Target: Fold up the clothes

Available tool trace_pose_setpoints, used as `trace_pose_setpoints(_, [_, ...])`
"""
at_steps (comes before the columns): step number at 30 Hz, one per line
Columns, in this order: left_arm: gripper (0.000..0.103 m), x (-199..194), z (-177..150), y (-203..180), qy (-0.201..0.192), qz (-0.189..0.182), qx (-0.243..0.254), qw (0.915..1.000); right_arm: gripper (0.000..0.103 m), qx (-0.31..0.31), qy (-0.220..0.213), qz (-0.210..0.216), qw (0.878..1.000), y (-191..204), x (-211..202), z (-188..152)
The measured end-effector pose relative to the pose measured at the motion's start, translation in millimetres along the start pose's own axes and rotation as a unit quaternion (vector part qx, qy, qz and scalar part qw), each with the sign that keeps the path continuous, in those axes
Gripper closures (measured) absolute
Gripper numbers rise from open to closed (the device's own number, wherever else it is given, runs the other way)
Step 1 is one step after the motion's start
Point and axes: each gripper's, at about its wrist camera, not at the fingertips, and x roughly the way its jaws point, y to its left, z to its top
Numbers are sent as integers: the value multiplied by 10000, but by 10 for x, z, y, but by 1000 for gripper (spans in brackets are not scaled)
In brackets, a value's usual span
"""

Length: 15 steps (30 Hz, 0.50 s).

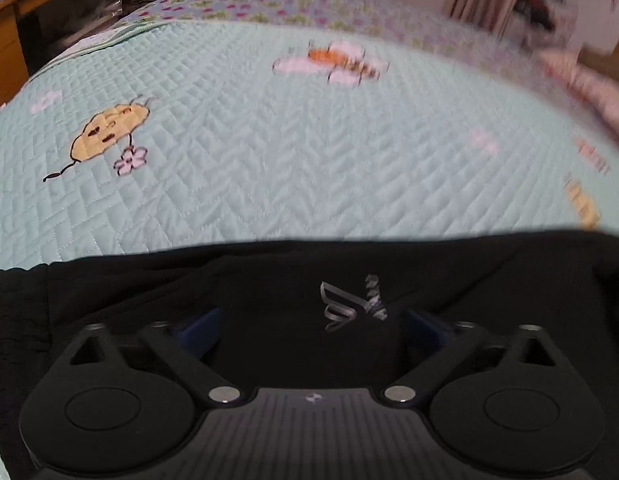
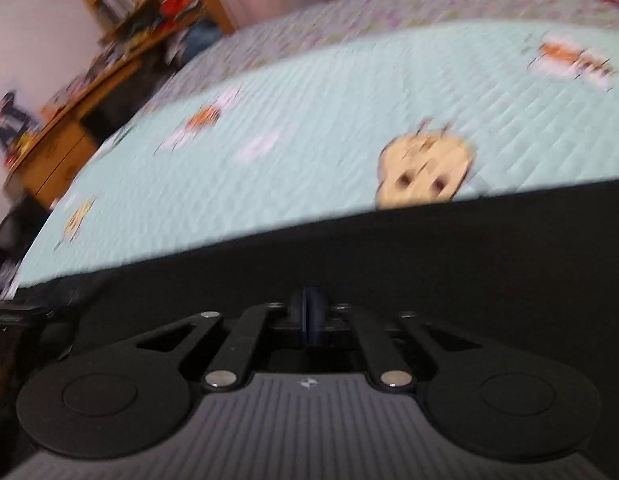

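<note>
Nearest, the left tongs (image 1: 309, 330) stand wide apart over a black garment (image 1: 269, 276) with a silver logo (image 1: 351, 300); the right tongs (image 2: 308, 316), seemingly together, sit over it too. Beyond stretches the bed's mint quilt (image 1: 269, 152).

The quilt (image 1: 269, 152) on the bed is seen as stitched cloth with a faint satin sheen, its pale green field ridged in a herringbone pattern; sewn-on cloth figures (image 1: 109, 132) lie flat and matt upon it. The garment (image 1: 269, 280) is shown as black matt knit cloth, smooth, with a glossy silvery logo (image 1: 349, 304) printed on it. The left hand-held gripper (image 1: 309, 332) is made of matt black plastic, ribbed on the body, with bright metal pins at the links. The right hand-held gripper (image 2: 308, 316) is finished alike. A desk (image 2: 57, 152) of varnished wood is seen, blurred.
</note>
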Motion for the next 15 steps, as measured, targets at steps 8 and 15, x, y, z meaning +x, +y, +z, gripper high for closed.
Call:
trace_pose_setpoints(8, [4, -339, 151, 727, -593, 150, -687, 9958, 41, -630, -102, 470, 9969, 66, -192, -130])
trace_pose_setpoints(15, [4, 125, 178, -4, -183, 380, 1310, 9905, 30, 995, -345, 1035, 9890, -411, -476, -311])
